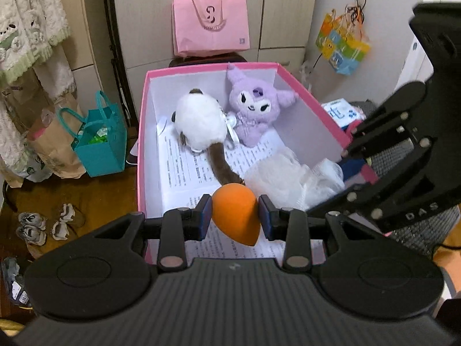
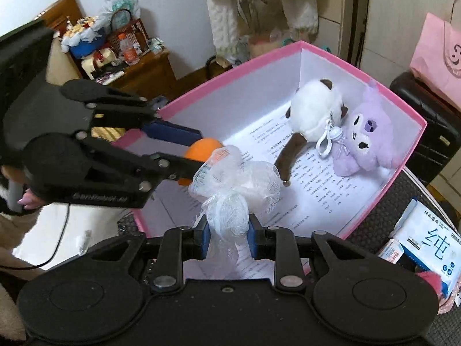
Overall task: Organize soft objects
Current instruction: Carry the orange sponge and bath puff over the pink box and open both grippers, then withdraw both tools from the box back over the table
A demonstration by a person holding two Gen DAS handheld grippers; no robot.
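Cupboard doors back our pink box (image 1: pixel 142 132), paper-lined, where a white plush (image 1: pixel 198 121) and a purple plush (image 1: pixel 256 106) lie touching at the far end. Our right gripper (image 2: pixel 227 235) clamps the white mesh pouf (image 2: pixel 239 178) over the near end; our left gripper (image 1: pixel 234 216) pinches the orange sponge (image 1: pixel 234 212) just beside it

Box (image 1: pixel 142 132): pink outside, white inside. Sponge (image 1: pixel 234 216): orange. Bath pouf (image 2: pixel 233 184): white mesh. Plush rabbit (image 1: pixel 258 106): lilac. Plush cat (image 1: pixel 198 122): white, brown tail. Hanging bag (image 1: pixel 210 26): pink. Floor bag (image 1: pixel 100 147): teal.
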